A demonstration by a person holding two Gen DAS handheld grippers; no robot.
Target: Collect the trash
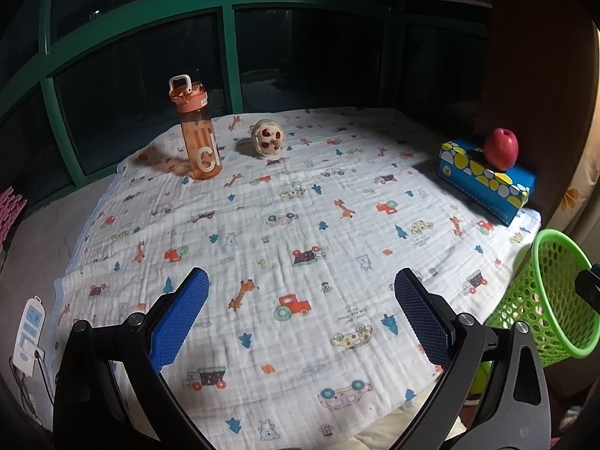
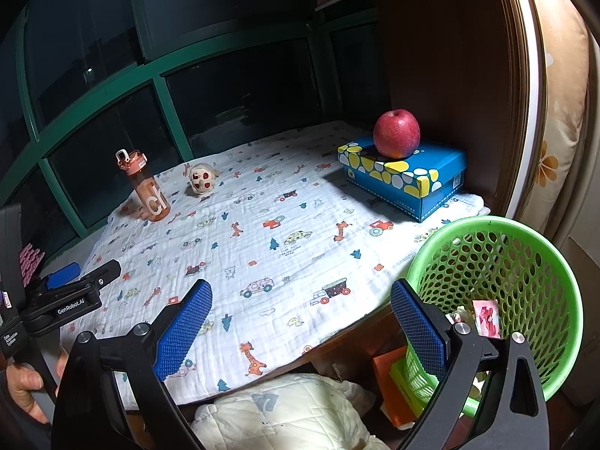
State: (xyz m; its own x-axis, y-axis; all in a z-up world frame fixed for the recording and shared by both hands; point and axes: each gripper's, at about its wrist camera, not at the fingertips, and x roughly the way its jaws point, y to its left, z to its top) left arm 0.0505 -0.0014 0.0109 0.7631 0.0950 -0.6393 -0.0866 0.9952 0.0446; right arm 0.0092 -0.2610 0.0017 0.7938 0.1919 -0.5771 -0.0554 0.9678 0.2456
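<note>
- Left wrist view: the left gripper (image 1: pixel 302 281) hangs released, jaws spread wide and nothing between them, above the printed cloth (image 1: pixel 285 232) covering the table. An orange water bottle (image 1: pixel 195 133) stands upright at the far left, a small crumpled white ball (image 1: pixel 268 137) with red marks lies just beside it, and an apple (image 1: pixel 500 149) sits on a blue box (image 1: pixel 487 183) at the right. The green mesh basket (image 1: pixel 551 296) hangs off the table's right edge.
- Right wrist view: the right gripper (image 2: pixel 300 296) is likewise released and empty, near the basket, which already holds a pink wrapper (image 2: pixel 486 318) and paper scraps.
- The crumpled ball is my guess for remaining trash: probably light, soft, squashable; pinch it across the middle.
- The cloth looks wrinkly and could snag; dark windows (image 2: pixel 232 86) and a brown wall (image 2: pixel 442 75) close the space.
</note>
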